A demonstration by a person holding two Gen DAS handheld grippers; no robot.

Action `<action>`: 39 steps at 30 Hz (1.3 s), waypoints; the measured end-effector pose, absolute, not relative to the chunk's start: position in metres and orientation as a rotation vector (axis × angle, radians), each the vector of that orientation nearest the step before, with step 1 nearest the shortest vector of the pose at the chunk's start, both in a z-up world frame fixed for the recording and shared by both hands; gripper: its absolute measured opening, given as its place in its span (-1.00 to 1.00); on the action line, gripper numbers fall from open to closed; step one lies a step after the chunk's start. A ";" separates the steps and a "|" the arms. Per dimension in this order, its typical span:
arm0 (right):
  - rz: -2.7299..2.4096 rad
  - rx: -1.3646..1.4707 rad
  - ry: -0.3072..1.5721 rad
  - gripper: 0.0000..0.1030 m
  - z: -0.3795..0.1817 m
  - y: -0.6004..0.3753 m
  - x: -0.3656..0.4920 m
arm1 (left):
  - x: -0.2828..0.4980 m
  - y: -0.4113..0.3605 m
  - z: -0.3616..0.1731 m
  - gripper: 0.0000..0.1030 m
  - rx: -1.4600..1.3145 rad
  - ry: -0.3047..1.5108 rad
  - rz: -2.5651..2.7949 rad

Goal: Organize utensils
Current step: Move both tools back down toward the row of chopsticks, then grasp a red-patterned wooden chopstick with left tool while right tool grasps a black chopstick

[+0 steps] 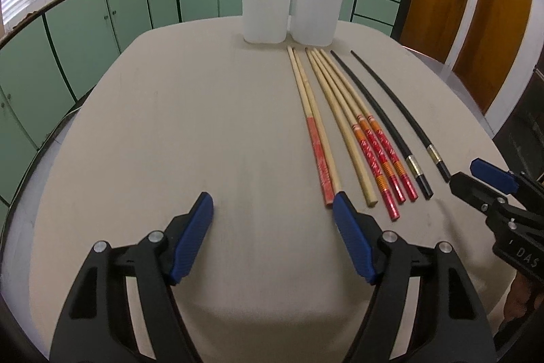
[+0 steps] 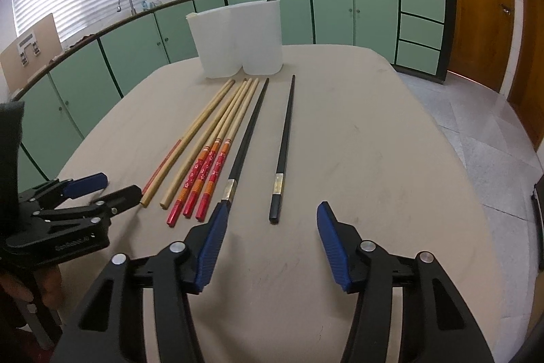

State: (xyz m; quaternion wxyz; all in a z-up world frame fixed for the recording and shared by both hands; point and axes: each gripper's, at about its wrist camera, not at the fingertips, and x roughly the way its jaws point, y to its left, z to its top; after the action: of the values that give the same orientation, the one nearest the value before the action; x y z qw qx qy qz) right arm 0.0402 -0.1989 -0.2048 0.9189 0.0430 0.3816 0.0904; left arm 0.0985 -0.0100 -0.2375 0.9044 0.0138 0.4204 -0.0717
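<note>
I see both pairs of fingers spread wide: left gripper (image 1: 272, 210) beside the red-ended chopsticks (image 1: 384, 159), right gripper (image 2: 270, 221) bracketing a black chopstick (image 2: 284, 148).

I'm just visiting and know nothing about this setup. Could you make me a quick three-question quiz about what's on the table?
1. True or false: the left tongs are holding a chopstick.
2. How many black chopsticks lie on the table? A) one B) two C) four
3. Fill in: the chopstick tips point toward two white ____ at the far end.

Key: 1 false, both the left and the right tongs are open and empty. 2 B. 3 containers.
</note>
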 end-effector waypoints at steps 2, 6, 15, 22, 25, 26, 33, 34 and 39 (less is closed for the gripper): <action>0.186 0.089 0.784 0.05 -0.205 -0.199 0.040 | 0.098 -0.012 -0.238 0.37 0.040 0.866 -0.147; 0.190 0.085 0.786 0.05 -0.206 -0.198 0.040 | 0.101 -0.015 -0.238 0.37 0.049 0.868 -0.144; 0.190 0.093 0.799 0.05 -0.210 -0.200 0.042 | 0.102 -0.020 -0.239 0.34 0.055 0.871 -0.163; 0.208 0.092 0.799 0.00 -0.212 -0.196 0.045 | 0.106 -0.019 -0.240 0.29 0.045 0.866 -0.160; 0.207 0.084 0.803 -0.16 -0.217 -0.194 0.046 | 0.107 -0.021 -0.240 0.14 0.047 0.860 -0.163; 0.205 0.079 0.800 -0.20 -0.217 -0.194 0.046 | 0.108 -0.021 -0.240 0.08 0.045 0.859 -0.163; 0.191 0.078 0.796 -0.43 -0.218 -0.196 0.054 | 0.114 -0.021 -0.239 -0.23 0.027 0.855 -0.158; 0.188 0.074 0.795 -0.43 -0.219 -0.196 0.055 | 0.114 -0.022 -0.239 -0.25 0.028 0.855 -0.159; 0.166 0.028 0.790 -0.70 -0.220 -0.190 0.055 | 0.114 -0.030 -0.239 -0.73 0.035 0.856 -0.195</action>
State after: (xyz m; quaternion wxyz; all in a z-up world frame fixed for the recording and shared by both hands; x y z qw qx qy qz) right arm 0.0554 -0.1897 -0.2198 0.9196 0.0136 0.3842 0.0809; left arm 0.1141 -0.0301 -0.2391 0.9050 0.0168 0.4145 -0.0943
